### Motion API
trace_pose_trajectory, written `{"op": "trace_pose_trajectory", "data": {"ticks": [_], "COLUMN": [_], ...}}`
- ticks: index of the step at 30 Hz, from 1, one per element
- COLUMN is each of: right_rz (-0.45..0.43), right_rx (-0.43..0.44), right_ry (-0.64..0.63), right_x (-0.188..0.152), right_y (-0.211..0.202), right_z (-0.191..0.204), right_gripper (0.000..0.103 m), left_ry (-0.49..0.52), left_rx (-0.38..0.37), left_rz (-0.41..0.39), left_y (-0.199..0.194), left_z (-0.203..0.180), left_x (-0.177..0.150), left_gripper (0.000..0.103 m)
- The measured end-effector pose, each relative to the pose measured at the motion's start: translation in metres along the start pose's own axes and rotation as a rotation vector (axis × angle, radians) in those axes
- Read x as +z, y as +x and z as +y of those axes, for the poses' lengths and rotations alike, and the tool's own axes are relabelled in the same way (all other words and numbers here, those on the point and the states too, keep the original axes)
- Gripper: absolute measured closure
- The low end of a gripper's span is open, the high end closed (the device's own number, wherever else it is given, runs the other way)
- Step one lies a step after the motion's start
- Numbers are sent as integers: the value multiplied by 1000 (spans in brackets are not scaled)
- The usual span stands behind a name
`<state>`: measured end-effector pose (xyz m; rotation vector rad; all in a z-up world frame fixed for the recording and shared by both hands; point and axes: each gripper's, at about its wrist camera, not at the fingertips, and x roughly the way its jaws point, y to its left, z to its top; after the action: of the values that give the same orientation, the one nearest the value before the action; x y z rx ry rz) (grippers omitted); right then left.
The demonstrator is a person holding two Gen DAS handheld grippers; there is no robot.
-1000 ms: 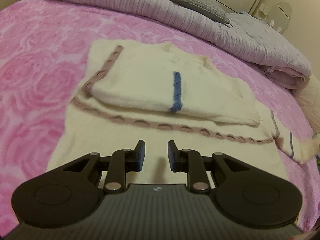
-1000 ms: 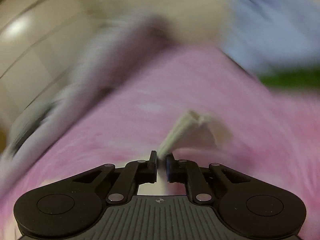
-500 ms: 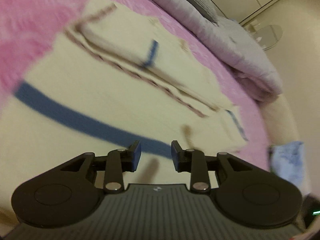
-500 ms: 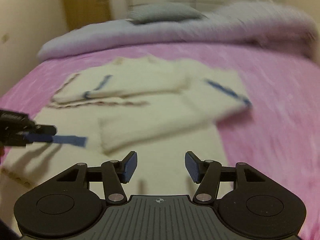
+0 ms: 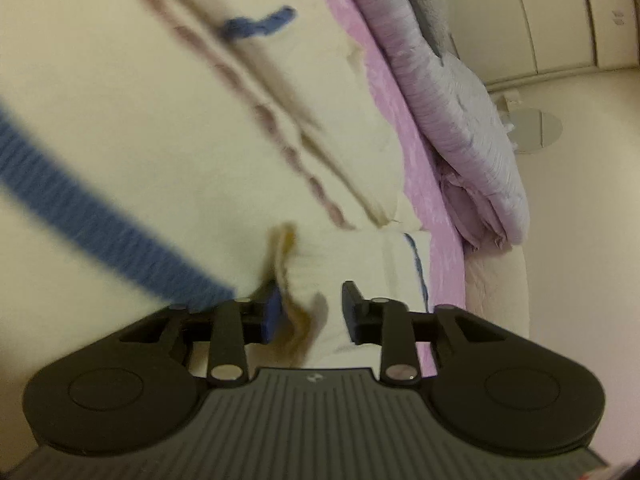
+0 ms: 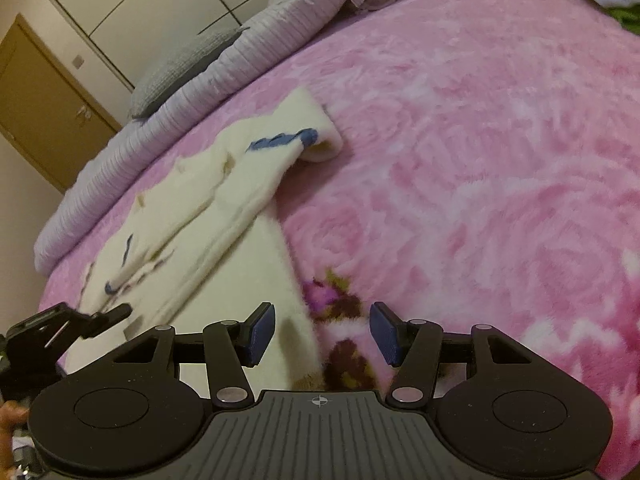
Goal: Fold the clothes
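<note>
Nearest, the left tongs (image 5: 310,312) stand part-way open low over the cream garment (image 5: 140,100). A raised, blurred fold of its cloth sits between the jaws against the left-side pad, and the pads do not press it.

The right tongs (image 6: 322,338) are wide open and hold nothing. They hang above the garment's near right edge, where it meets a dark flower patch (image 6: 336,308) on the pink blanket (image 6: 480,160) of the bed.

The garment lies spread on the blanket's left part, partly folded. A broad blue stripe (image 5: 100,224) crosses its near cloth, and a sleeve end with blue trim (image 6: 296,136) lies farther off.

Beyond it a lilac quilt (image 6: 200,96) is bunched along the far side of the bed, with a grey pillow (image 6: 180,68) on it. Pale wardrobe doors (image 6: 132,4) stand behind.
</note>
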<state>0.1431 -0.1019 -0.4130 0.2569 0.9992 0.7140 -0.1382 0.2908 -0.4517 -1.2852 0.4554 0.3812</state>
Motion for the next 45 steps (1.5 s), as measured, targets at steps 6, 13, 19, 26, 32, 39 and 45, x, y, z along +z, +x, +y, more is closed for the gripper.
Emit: {"op": "trace_pose_trajectory", "data": {"ticks": [6,13,19,26,32,39,45], "right_rz": [9,13,13,-7,16,-23,-66], "right_rx": [-11,-44,-78,-85,-70,-109,-141], "right_ry": [2,-23,-47,-135,-229,-644,-1013], "right_x": [4,10,17,34,45,59,50], "right_y": [5,12,18,23,46,92,141], "right_z": [2,6,11,25,41,87,124], "right_gripper": [46,46,46,46,46,47,47], "left_ry": [493,740,652,555,302,276,212], "left_rx": [-26,167,301,273,219,225,192], "left_rz": [-174,-359,-244,-229,-199,-197,-201], "left_y": [-41,-93,-74,-86,-87,-100,-95], "left_z": [-72,-73,8,34,64,60,70], "left_x": [69,168,191,194,204,195,188], "left_gripper": [101,101,101,100,93,90,85]}}
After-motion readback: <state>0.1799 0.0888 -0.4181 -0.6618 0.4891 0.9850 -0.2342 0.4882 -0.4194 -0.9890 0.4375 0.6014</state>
